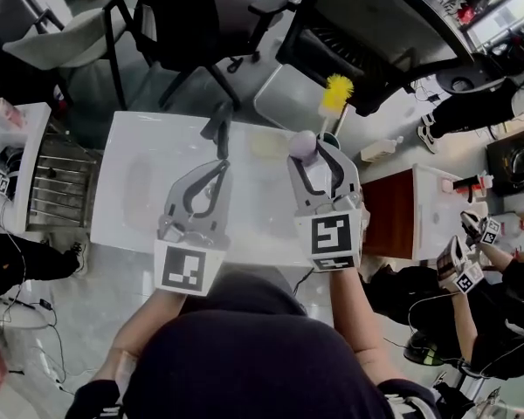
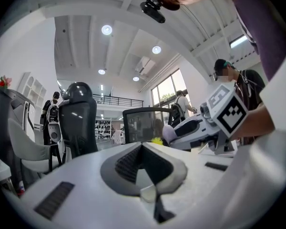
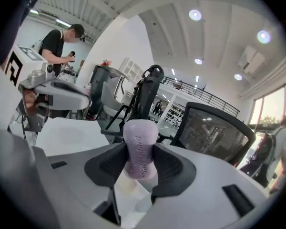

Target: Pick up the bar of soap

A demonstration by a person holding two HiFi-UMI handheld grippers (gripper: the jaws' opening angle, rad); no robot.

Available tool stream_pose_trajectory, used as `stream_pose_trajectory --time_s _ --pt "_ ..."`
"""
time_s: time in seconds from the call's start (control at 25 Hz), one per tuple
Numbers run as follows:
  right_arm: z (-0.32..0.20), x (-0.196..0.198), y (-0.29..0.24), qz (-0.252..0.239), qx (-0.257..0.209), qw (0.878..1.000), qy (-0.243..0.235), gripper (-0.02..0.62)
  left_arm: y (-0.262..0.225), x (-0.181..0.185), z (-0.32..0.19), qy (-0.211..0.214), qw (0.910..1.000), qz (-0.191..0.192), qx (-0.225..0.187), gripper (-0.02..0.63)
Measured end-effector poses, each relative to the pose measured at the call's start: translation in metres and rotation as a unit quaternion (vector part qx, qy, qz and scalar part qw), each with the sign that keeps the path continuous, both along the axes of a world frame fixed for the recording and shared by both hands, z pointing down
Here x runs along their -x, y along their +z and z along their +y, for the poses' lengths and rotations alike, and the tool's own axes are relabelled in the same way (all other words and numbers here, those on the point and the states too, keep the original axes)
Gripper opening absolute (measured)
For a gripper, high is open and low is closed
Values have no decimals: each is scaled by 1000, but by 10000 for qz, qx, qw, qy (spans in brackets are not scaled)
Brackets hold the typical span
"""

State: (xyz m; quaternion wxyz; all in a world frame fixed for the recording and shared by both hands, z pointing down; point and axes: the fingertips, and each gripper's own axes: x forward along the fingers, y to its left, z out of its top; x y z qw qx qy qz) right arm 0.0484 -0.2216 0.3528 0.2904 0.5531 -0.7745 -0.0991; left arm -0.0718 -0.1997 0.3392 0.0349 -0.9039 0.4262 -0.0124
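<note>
Above the table (image 1: 140,190), right tongs (image 3: 140,165) gripping the soap (image 3: 140,144) (lilac), left tongs (image 2: 143,162) closed.

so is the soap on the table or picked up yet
Picked up: the purple soap bar is clamped between the right gripper's jaws and held clear of the white table.

Matt, waxy-smooth lilac bar of soap (image 3: 140,149), lettering pressed into its face. Smooth pale-grey plastic right gripper (image 3: 139,159) with dark ribbed rubbery pads (image 3: 107,163) — same finish on the left gripper (image 2: 142,149). Glossy white tabletop (image 1: 148,138); fluffy yellow brush head (image 1: 337,92).
</note>
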Motion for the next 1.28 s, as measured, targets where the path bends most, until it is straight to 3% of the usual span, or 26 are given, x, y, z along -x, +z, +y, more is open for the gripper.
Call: stream_pose_trajectory --time_s 0.24,0.52,1.04,1.28 --pt "17 -4 -18 -956 -517 9932 413 189 -9 8 0 -139 9998 84 -95 0" --pt "34 -15 -39 -1861 -1161 9728 740 190 -19 8 1 -209 9994 156 -216 0" --pt "45 -21 -58 -2164 -1756 9544 1067 190 -39 17 -1 -304 9986 72 -420 0" --pt "42 -18 -63 -2140 -1893 9532 987 190 -37 16 -5 -278 9987 58 -433 0"
